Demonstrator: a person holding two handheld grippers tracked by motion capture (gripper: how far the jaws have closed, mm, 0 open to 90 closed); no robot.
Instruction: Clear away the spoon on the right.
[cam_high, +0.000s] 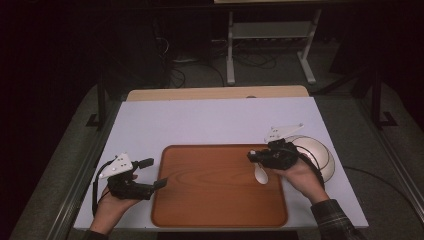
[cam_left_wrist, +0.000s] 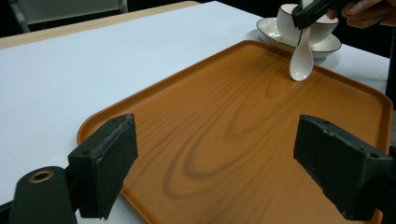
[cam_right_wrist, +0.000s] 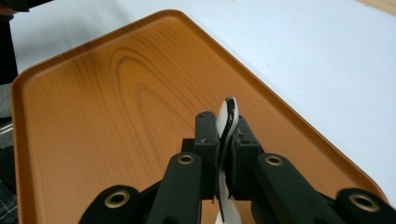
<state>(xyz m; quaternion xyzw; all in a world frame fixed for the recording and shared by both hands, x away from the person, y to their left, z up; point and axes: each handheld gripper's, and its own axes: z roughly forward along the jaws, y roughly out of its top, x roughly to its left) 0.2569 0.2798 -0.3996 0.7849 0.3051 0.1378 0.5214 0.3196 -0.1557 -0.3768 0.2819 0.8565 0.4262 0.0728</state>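
A: High view: where is the spoon?
B: Your right tool (cam_high: 256, 158) is clamped on the white spoon (cam_high: 260, 173), over the wooden tray's (cam_high: 215, 200) right edge.
A: Left gripper view?
B: Your left tool (cam_left_wrist: 215, 172) stands wide open, empty; the spoon's bowl hangs just above the tray, with a cup (cam_left_wrist: 322, 29) and saucer (cam_left_wrist: 327, 46) behind.
A: Right gripper view?
B: Pads (cam_right_wrist: 208, 135) pinch the spoon handle.

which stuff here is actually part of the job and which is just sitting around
In the job:
- white spoon, clamped in the right gripper
- wooden tray, beneath the spoon
- cup and saucer, beside the tray

Lying about:
- left gripper, open and empty at the tray's edge
- white table
- metal stand on the floor behind
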